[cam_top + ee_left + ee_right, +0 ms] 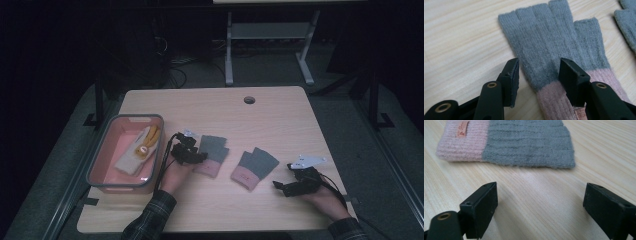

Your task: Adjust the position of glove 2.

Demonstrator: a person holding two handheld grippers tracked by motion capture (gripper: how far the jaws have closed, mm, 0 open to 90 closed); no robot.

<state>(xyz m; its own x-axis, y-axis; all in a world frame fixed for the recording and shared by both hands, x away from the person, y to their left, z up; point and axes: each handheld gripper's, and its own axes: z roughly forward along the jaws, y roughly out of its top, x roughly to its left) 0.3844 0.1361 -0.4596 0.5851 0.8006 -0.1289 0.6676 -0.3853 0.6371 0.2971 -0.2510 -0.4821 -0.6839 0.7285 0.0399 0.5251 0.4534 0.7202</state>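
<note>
**Left glove grab: risk of a thin pinch or a slip**

High view: two grey-and-pink gloves lie flat mid-table. Left gripper sits on the left glove, at its left edge near the cuff. Right gripper rests on bare table, near but clear of the right glove. Pink bin at the table's left edge already holds a cream-and-yellow glove. Likely job: gloves into bin. Risk: bin is close beside the left hand, so a careless swing could knock its rim.

Left gripper view: left gripper jaws part-open, straddling the left glove just above the pink cuff; nothing gripped yet. One jaw stands over wood at the glove's edge, the other over knit. Risks: closing here may catch only the edge or one layer, so the glove slides out on lifting; pressing down flat could just push the fabric along the wood. Second glove's fingers lie near, top right, probably not close enough to snag.

Right gripper view: right gripper jaws wide, empty, low over wood. Right glove lies ahead, apart from the jaws, cuff with orange label to the left. Risk: a flat approach would bulldoze it rather than pinch it.
</note>
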